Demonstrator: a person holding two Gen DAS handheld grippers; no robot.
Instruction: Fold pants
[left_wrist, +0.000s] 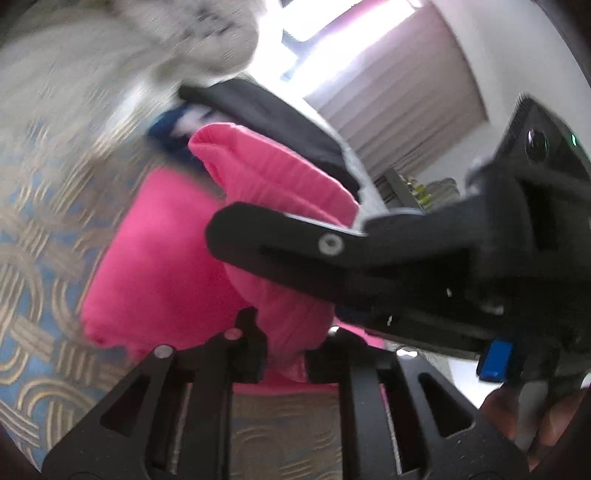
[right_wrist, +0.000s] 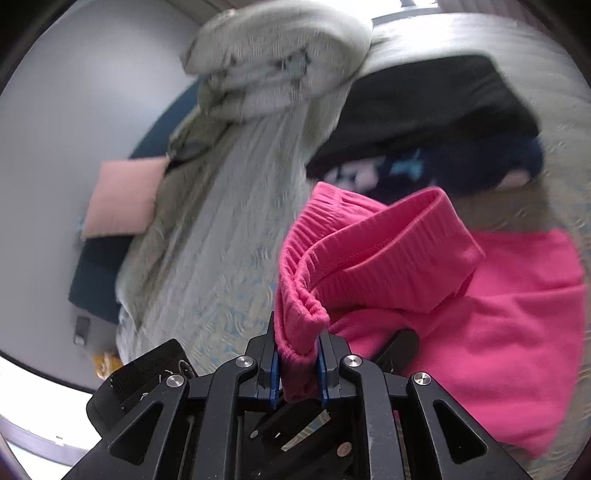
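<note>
The pink pants (left_wrist: 159, 258) lie partly folded on the patterned bedspread (left_wrist: 33, 229). My left gripper (left_wrist: 284, 347) is shut on a bunched part of the pants and holds it up. My right gripper (right_wrist: 297, 365) is shut on the ribbed waistband (right_wrist: 369, 251), lifted above the rest of the pants (right_wrist: 517, 332). In the left wrist view the right gripper's body (left_wrist: 406, 266) crosses in front, close above the left one. Both views are motion-blurred.
A black garment (right_wrist: 424, 107) and a dark blue patterned one (right_wrist: 424, 170) lie behind the pants. A rumpled pale quilt (right_wrist: 277, 55) is heaped at the far end of the bed. A pink pillow (right_wrist: 122, 195) sits at the left. Curtains (left_wrist: 406, 92) hang by a bright window.
</note>
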